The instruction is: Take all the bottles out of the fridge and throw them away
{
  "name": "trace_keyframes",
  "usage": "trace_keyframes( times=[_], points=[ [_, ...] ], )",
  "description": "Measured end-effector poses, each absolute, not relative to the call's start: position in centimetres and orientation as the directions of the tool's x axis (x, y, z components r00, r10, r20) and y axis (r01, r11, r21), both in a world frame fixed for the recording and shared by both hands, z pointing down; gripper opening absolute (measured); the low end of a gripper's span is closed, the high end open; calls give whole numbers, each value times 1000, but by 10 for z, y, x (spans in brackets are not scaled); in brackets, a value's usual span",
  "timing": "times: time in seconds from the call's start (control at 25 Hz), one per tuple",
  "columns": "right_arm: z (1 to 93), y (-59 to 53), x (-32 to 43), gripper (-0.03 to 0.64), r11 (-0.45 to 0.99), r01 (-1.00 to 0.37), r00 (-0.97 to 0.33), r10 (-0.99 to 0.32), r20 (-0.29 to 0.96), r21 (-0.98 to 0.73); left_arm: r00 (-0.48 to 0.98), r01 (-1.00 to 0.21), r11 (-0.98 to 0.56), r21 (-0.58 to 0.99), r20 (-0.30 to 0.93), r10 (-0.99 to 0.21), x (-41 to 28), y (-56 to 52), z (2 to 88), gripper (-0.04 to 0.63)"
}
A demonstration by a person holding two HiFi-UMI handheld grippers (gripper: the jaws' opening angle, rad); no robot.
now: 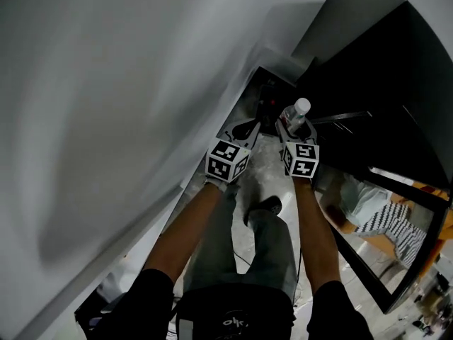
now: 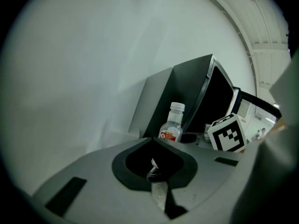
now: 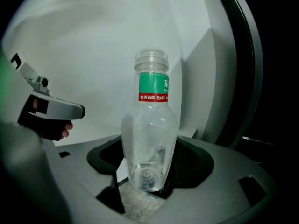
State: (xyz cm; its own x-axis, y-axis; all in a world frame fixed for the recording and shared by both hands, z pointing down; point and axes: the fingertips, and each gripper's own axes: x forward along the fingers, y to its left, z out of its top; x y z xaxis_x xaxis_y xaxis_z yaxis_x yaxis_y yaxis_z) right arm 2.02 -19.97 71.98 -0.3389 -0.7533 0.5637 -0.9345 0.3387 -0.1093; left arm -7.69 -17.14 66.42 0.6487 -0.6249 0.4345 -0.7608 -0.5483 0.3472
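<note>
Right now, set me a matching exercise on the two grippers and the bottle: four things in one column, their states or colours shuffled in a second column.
Things:
1. left gripper
2. right gripper
3. bottle cap
4. bottle label

States or colours:
A. green over a red band
B. shut on the bottle
C. white
D. shut, nothing held

Pairs: 1-D, 2-B, 3-C, 4-A.

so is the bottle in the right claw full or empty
Empty, it seems: the bottle held in the right claw is clear right through, with no liquid line showing.
</note>
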Motion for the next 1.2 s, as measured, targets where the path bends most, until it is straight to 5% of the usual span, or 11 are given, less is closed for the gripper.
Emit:
trace_keyframes(
  times=[0.48, 1.2],
  points=[
    [884, -189, 32, 308, 281, -950, -303, -728, 615, -136, 665, -743, -557, 370, 496, -558, -77, -152, 815, 2],
    [972, -215, 56, 314, 159, -978, -207, -683, 700, -134, 674, -734, -570, 368, 496, -547, -82, -172, 848, 2]
  ],
)
